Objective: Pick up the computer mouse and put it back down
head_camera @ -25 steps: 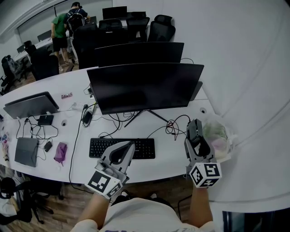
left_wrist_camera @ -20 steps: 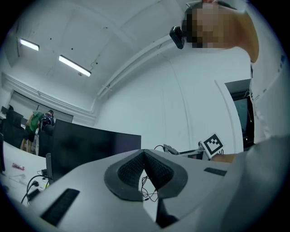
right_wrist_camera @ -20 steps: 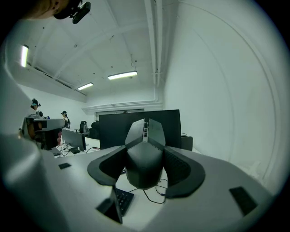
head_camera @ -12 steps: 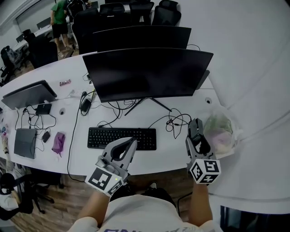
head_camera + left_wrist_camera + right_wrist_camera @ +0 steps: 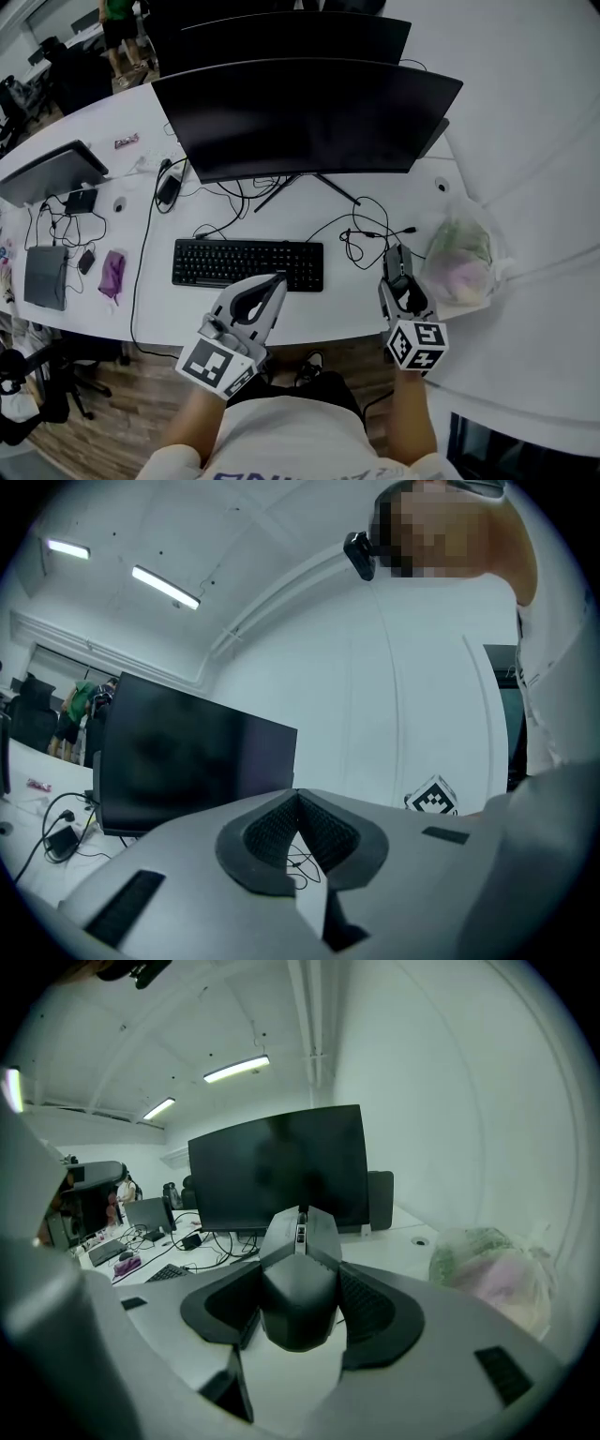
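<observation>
White desk runs under and ahead of both tools. Big dark monitor stands ahead of them, past the keyboard, with a second monitor behind it. Black keyboard lies just ahead of the left tool's tips and well to the left of the right tool. Crumpled plastic bag with something pale inside sits just to the right of the right tool, near it; whether they touch is unclear.

Left tool hangs at the desk's front edge, pointing up and forward. Its jaws meet at the tips, with only the hollow of the pads left between them, and it has nothing in its grasp. Right tool is over the desk's front right part, pointing forward. Its jaws are closed in on the black computer mouse, pads pressing its two sides.

The mouse sits lengthwise between the right tool's jaws, with its nose and wheel sticking out past the tips toward the monitor. Can't tell if its underside touches the desk. A tangle of thin black cables lies on the desk just ahead of the right tool.
</observation>
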Demonstrator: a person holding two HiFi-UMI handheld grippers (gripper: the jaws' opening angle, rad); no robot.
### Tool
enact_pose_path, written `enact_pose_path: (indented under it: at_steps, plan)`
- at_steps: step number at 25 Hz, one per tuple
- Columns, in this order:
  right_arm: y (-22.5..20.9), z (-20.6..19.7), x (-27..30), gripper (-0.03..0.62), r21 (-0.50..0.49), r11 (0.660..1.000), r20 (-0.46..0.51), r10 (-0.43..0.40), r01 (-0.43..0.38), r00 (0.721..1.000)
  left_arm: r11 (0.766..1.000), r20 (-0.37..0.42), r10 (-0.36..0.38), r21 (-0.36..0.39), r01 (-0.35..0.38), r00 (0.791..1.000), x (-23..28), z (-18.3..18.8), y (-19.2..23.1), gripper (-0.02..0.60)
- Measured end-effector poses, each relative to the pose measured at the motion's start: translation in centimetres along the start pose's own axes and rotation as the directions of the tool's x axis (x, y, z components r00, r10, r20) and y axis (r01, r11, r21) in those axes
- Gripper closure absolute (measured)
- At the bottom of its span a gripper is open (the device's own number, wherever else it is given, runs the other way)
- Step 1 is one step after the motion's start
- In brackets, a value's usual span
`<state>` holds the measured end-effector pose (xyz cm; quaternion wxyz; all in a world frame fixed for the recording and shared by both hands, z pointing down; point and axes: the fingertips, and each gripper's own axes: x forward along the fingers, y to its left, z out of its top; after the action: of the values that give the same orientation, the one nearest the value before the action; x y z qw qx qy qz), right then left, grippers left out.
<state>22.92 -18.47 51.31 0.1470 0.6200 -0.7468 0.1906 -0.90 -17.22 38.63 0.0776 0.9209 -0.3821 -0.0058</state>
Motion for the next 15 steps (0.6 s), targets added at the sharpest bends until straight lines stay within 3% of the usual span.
enact_pose_path:
  at_steps: [15]
  plan:
    - [-1.0, -7.6, 4.0, 0.321, 0.021, 1.000, -0.187, 0.025, -0.022, 0.982, 0.999, -0.067, 0.015, -0.045, -0.018, 0.998, 1.8, -2.7, 0.6, 0.577]
